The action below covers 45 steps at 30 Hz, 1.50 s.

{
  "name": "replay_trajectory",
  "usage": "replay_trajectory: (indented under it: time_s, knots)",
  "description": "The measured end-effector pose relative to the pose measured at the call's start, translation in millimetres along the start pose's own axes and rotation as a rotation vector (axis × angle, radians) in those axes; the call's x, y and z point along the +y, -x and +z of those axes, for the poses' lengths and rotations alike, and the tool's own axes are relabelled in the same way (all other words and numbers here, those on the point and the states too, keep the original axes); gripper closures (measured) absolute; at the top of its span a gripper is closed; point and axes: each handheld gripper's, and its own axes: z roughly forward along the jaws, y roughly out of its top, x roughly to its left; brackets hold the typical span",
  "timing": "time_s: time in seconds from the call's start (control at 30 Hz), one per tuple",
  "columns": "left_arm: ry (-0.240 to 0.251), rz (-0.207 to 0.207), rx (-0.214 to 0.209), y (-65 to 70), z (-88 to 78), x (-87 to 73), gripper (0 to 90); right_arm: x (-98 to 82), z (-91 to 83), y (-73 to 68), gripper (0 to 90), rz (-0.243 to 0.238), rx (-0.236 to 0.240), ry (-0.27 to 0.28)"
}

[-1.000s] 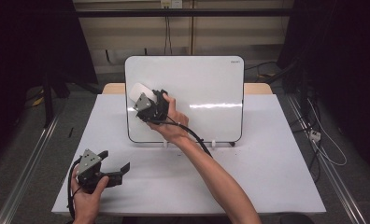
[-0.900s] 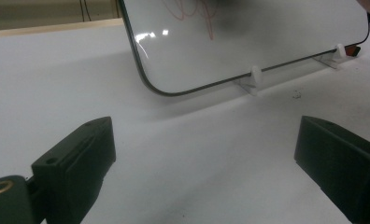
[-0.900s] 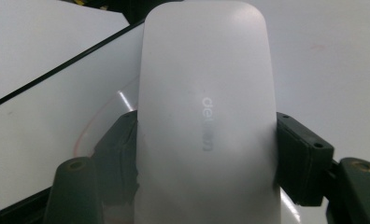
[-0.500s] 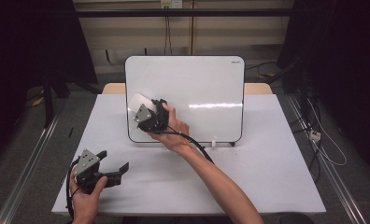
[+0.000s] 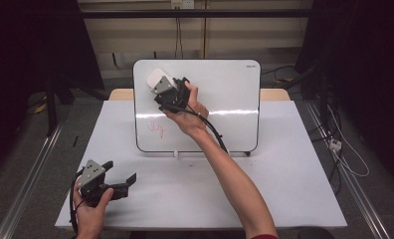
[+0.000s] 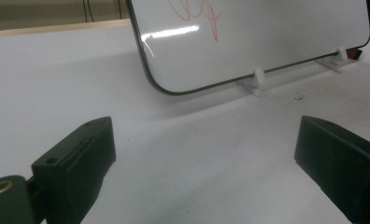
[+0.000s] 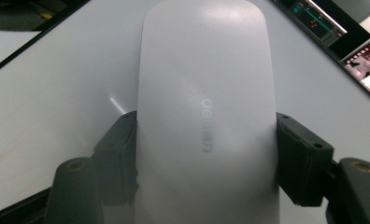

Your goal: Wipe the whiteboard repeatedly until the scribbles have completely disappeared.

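Wiping the whiteboard [image 5: 225, 99] with the white eraser [image 5: 156, 79] squeezed tight in the right gripper [image 5: 160, 85] near its 11 o'clock corner; next, down to the red scribble [image 5: 156, 128] at 7 o'clock; left gripper [image 5: 126, 180] wide, holding nothing.

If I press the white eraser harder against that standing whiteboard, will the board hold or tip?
The glossy white whiteboard leans on two small white clip feet, so it could tip or slide back. The smooth white plastic eraser may slip between the jaws.

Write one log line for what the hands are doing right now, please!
right gripper: shut on eraser, at whiteboard upper left | red scribble: unwiped | left gripper: open, on table
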Motion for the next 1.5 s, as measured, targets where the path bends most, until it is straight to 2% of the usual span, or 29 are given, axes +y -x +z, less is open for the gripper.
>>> replay_trajectory:
  time_s: [0.07,0.17,0.33,0.5,0.63,1.07,1.17,1.3,1.5]
  knots:
    - [0.002,-0.001,-0.001,-0.2,-0.1,0.0,5.4,2.8,1.4,4.1,31.4,0.015,-0.013,-0.007]
    - [0.001,-0.003,-0.002,0.2,0.3,0.1,5.4,2.8,1.5,-0.1,31.4,0.007,-0.034,-0.005]
    - [-0.001,0.005,-0.003,1.1,1.1,0.5,5.4,-0.8,-0.4,-5.8,31.4,-0.013,-0.021,-0.004]
    - [-0.006,0.006,-0.001,1.6,2.6,0.3,5.4,-6.7,-1.4,-21.6,31.4,-0.037,-0.004,0.006]
    - [-0.007,0.003,-0.001,2.3,3.2,0.1,5.4,-11.9,-2.8,-35.2,31.4,-0.085,0.010,0.012]
    - [-0.012,0.014,-0.001,2.3,2.3,0.4,5.4,-35.2,-12.2,-76.2,31.4,-0.155,0.062,0.032]
    - [-0.007,0.004,-0.001,2.8,2.8,0.3,5.4,-40.5,-15.5,-82.9,31.4,-0.169,0.070,0.032]
    - [-0.008,0.008,-0.001,2.7,3.6,0.2,5.4,-45.9,-18.7,-87.9,31.4,-0.180,0.077,0.036]
    - [-0.007,0.005,-0.001,1.8,2.4,0.0,5.4,-45.7,-18.2,-84.7,31.4,-0.182,0.094,0.032]
